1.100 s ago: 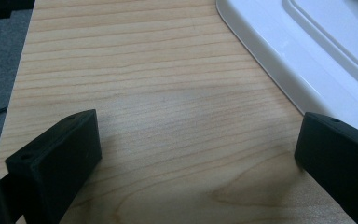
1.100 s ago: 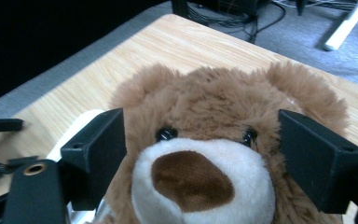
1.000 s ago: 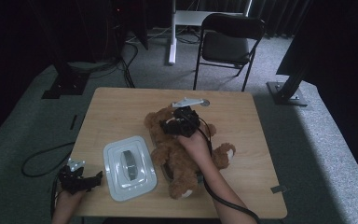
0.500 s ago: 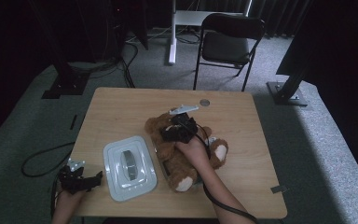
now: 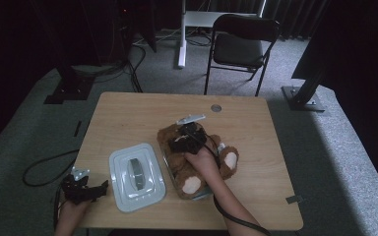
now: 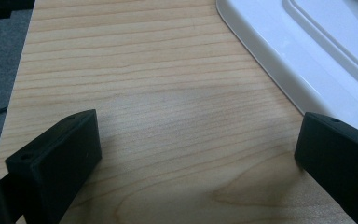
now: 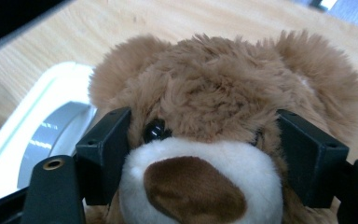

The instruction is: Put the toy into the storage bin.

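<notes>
The brown plush teddy bear with a cream muzzle (image 7: 200, 154) is seen lying on its back in a shallow clear plastic tub (image 5: 203, 194) at the middle of the pale wooden bench (image 5: 256, 123). The right claw (image 7: 205, 163) is set astride the bear's head, one black jaw at each cheek, pressed into the fur; it is judged clamped on the head.

Risks are noted. The grip is taken on soft pile only, so the head may be squeezed out from between the jaws if the toy is pulled or lifted. The bear overhangs the tub on several sides, and the tub may be dragged or tipped by any sideways force. A limb left over the rim would prevent a lid from seating.

The white rounded-rectangular plastic lid with a grey centre handle (image 5: 137, 173) lies flat on the bench, just beside the tub and apart from it. Nothing else can be made out inside the tub.

The left claw (image 6: 200, 158) is held apart and empty, low over bare bench near the lid's edge.
</notes>
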Action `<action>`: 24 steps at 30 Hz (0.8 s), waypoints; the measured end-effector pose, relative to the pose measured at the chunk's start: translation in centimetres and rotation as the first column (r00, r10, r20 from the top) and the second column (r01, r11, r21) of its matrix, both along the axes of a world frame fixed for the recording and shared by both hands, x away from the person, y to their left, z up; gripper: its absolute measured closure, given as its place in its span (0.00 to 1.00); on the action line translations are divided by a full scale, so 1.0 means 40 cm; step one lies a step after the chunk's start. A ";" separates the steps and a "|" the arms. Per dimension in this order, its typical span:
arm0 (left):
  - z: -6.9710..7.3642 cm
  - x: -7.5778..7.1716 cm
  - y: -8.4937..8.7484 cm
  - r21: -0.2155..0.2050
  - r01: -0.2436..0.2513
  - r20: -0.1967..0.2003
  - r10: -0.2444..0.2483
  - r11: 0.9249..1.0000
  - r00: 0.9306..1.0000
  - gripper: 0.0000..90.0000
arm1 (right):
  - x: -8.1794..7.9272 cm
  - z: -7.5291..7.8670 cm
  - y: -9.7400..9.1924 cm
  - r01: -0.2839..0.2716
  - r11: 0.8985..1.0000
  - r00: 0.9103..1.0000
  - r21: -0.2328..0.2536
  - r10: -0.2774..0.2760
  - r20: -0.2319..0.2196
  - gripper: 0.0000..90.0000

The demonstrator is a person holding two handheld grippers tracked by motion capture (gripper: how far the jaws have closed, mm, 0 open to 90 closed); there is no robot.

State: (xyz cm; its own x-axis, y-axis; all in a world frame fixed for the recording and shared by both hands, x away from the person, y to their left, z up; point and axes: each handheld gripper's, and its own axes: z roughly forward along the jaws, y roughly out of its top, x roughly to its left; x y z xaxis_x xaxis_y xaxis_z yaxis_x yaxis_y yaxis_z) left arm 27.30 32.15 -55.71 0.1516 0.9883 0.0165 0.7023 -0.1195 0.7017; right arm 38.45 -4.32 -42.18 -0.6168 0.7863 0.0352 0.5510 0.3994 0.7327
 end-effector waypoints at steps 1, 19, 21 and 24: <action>0.000 0.000 0.000 0.000 0.000 0.000 0.000 1.000 1.000 0.01 | 0.002 -0.005 0.004 -0.004 1.000 1.000 -0.017 0.003 -0.011 0.27; 0.000 0.000 0.000 0.000 0.000 0.000 0.000 1.000 1.000 0.01 | 0.009 -0.019 0.031 -0.013 0.997 0.999 -0.082 0.009 -0.049 0.28; 0.000 0.000 0.000 0.000 -0.001 0.000 0.001 1.000 1.000 0.01 | 0.001 -0.004 0.024 -0.013 0.998 0.999 -0.060 0.011 -0.038 0.32; 0.000 0.000 0.000 0.000 -0.001 0.000 0.001 1.000 1.000 0.01 | -0.014 0.031 0.002 -0.028 1.000 0.999 0.002 0.028 -0.024 0.32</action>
